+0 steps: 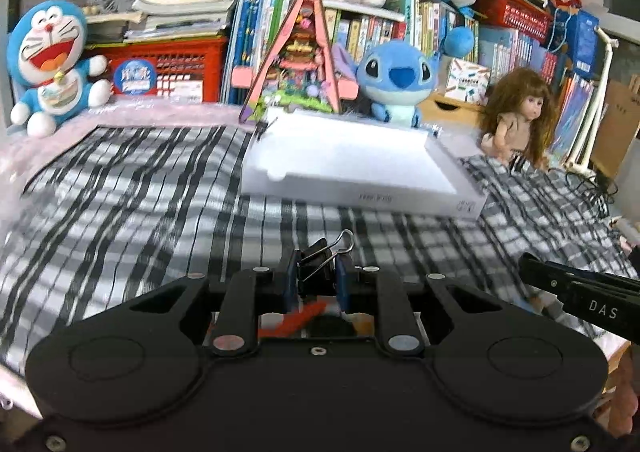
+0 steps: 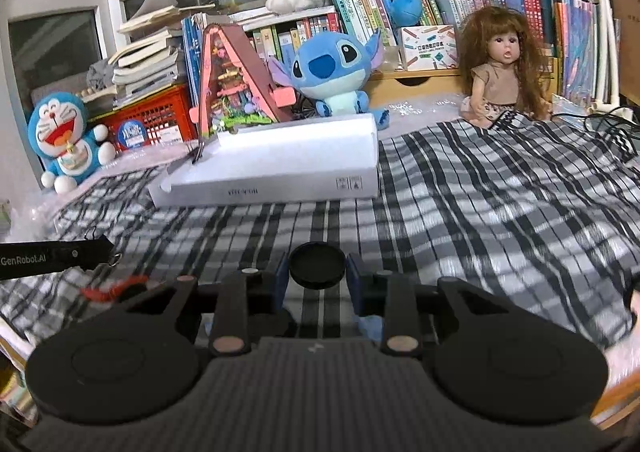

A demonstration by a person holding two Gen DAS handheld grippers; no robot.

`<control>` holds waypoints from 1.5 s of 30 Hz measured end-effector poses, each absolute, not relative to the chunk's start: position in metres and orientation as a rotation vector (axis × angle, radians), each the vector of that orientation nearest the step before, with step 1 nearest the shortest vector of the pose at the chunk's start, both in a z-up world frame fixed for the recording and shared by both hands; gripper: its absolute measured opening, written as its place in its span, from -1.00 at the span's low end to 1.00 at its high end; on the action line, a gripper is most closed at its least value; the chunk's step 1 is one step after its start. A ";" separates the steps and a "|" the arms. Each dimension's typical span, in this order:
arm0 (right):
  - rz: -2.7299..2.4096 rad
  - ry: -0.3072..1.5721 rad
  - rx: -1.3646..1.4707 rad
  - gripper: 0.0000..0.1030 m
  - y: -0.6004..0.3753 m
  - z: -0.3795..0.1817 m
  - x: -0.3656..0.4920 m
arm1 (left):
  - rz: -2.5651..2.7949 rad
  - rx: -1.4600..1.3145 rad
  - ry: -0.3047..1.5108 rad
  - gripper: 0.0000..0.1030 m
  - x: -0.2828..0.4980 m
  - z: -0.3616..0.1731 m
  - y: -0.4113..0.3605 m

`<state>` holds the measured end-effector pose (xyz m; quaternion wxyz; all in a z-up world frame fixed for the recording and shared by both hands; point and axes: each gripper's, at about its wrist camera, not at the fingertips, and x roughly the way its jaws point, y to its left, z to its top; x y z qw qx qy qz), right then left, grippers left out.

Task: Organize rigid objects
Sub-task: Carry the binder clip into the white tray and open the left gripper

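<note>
Left gripper [image 1: 317, 279] pinches a black binder clip [image 1: 320, 266] between its blue pads, wire handles pointing up, raised over the checkered cloth [image 1: 140, 203]; the white tray [image 1: 360, 175] lies ahead, likely the drop spot, with another clip [image 1: 262, 128] already at its far corner.

From the right wrist, the right gripper [image 2: 317, 272] squeezes a round black cap [image 2: 317, 266] by its rim, keeping it flat. Both loads face the white tray, near the 2 grippers.

Both wrist views look low across the checked cloth [image 1: 120, 191] toward the white box [image 2: 280, 171].
</note>
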<state>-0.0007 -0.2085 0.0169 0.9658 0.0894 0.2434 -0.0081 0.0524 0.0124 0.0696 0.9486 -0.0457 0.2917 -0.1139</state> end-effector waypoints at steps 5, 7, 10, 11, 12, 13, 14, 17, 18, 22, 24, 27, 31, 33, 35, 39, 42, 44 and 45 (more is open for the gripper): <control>0.018 0.510 0.189 -0.29 -0.218 0.038 0.024 | -0.244 -0.094 0.580 -0.63 0.084 0.090 0.008; 0.037 0.526 0.205 -0.29 -0.222 0.046 0.037 | -0.250 -0.098 0.586 -0.63 0.101 0.096 0.005; 0.060 0.554 0.238 -0.29 -0.229 0.055 0.058 | -0.264 -0.114 0.620 -0.63 0.129 0.102 0.002; 0.062 0.564 0.242 -0.29 -0.230 0.059 0.067 | -0.267 -0.122 0.638 -0.63 0.139 0.103 0.000; 0.063 0.575 0.244 -0.29 -0.231 0.062 0.076 | -0.268 -0.131 0.653 -0.63 0.149 0.104 0.000; 0.064 0.586 0.250 -0.29 -0.232 0.064 0.083 | -0.267 -0.141 0.668 -0.63 0.158 0.104 -0.001; 0.068 0.601 0.258 -0.29 -0.233 0.066 0.092 | -0.266 -0.150 0.683 -0.63 0.168 0.104 -0.001; 0.076 0.644 0.277 -0.29 -0.236 0.072 0.119 | -0.263 -0.170 0.719 -0.63 0.194 0.101 -0.003; 0.078 0.658 0.278 -0.29 -0.237 0.072 0.127 | -0.264 -0.174 0.728 -0.63 0.201 0.099 -0.004; 0.062 0.728 0.272 -0.29 -0.238 0.068 0.160 | -0.252 -0.180 0.767 -0.63 0.229 0.092 -0.010; 0.045 0.761 0.267 -0.29 -0.239 0.063 0.175 | -0.243 -0.169 0.792 -0.63 0.243 0.084 -0.015; 0.032 0.805 0.265 -0.29 -0.240 0.053 0.193 | -0.226 -0.159 0.828 -0.63 0.257 0.070 -0.021; 0.018 0.831 0.257 -0.29 -0.238 0.040 0.207 | -0.215 -0.151 0.854 -0.63 0.264 0.054 -0.025; 0.018 0.836 0.256 -0.29 -0.236 0.034 0.212 | -0.210 -0.143 0.864 -0.63 0.267 0.048 -0.027; 0.012 0.847 0.258 -0.29 -0.234 0.030 0.217 | -0.208 -0.132 0.867 -0.63 0.268 0.045 -0.028; 0.007 0.861 0.252 -0.29 -0.231 0.024 0.225 | -0.200 -0.121 0.873 -0.63 0.271 0.038 -0.028; 0.005 0.869 0.247 -0.29 -0.229 0.021 0.228 | -0.195 -0.114 0.870 -0.63 0.272 0.035 -0.028; 0.002 0.875 0.239 -0.29 -0.228 0.019 0.230 | -0.192 -0.110 0.871 -0.63 0.273 0.033 -0.029; 0.000 0.879 0.232 -0.29 -0.228 0.018 0.230 | -0.192 -0.111 0.872 -0.63 0.274 0.032 -0.028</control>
